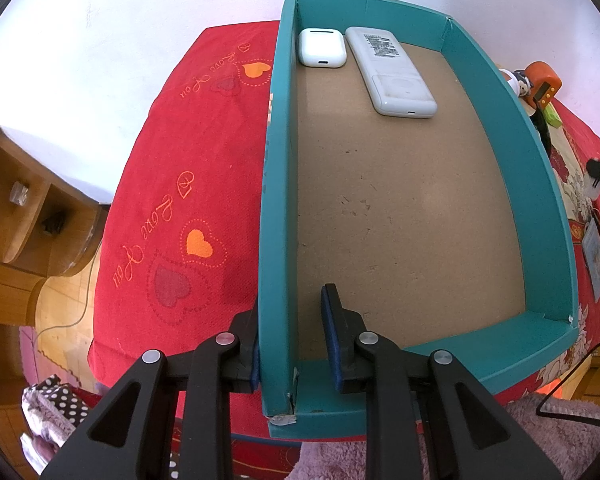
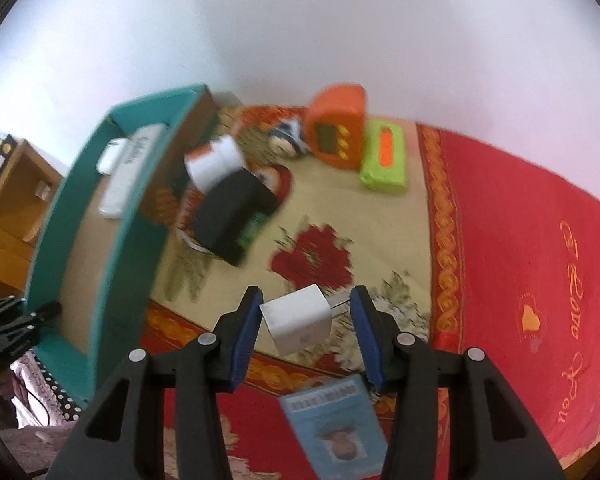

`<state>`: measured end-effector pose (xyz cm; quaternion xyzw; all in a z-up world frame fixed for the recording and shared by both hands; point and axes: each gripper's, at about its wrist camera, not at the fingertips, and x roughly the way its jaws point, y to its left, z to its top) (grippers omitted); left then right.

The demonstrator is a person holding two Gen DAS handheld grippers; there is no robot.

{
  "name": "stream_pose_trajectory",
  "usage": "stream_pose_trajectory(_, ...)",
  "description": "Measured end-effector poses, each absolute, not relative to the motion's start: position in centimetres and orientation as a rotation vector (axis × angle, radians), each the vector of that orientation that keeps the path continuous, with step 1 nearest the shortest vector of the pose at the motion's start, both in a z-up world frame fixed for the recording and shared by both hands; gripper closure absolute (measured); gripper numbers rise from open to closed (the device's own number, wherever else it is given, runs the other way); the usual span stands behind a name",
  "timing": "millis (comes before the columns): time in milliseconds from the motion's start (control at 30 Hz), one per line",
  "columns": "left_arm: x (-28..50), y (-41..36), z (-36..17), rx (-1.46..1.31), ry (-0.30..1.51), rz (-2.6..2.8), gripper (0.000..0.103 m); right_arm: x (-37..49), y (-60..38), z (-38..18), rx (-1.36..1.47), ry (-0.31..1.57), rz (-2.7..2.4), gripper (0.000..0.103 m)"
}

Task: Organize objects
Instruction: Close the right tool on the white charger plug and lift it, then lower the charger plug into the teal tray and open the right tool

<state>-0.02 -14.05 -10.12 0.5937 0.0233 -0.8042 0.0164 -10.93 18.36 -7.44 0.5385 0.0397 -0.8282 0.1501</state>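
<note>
Bedding in red carries my teal box, whose left wall my left claw is clamped on at the near corner. Far inside it I see the white remote with the small earbud case just left of it. My right claw grips the white charger plug, right of the box.

Right claw grips white charger above bedspread.
</note>
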Motion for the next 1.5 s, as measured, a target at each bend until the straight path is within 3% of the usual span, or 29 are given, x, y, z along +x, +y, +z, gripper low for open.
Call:
stream_pose_trajectory(300,-0.1,-14.1,-10.1,1.846,0.073,-2.5,0.079,-10.0,13.7,-1.7,1.361,0.195,-2.316,0.058)
stream_pose_trajectory(600,0.0,-14.2,-10.1,1.846,0.072,-2.501,0.079,-12.4,6.7,-0.2,1.245,0.303,-2.23,0.058)
stream_pose_trajectory(933,-0.3,-14.0,-10.2,1.843,0.074,-2.503,0.079,-16.5,-0.7,-2.9,1.245,0.568,-2.098,0.058)
stream_pose_trajectory(1500,-0.3,-14.0,-10.2,1.842,0.076,-2.503,0.079,-20.4,-5.0,-9.5,1.349,0.952,-1.987,0.058)
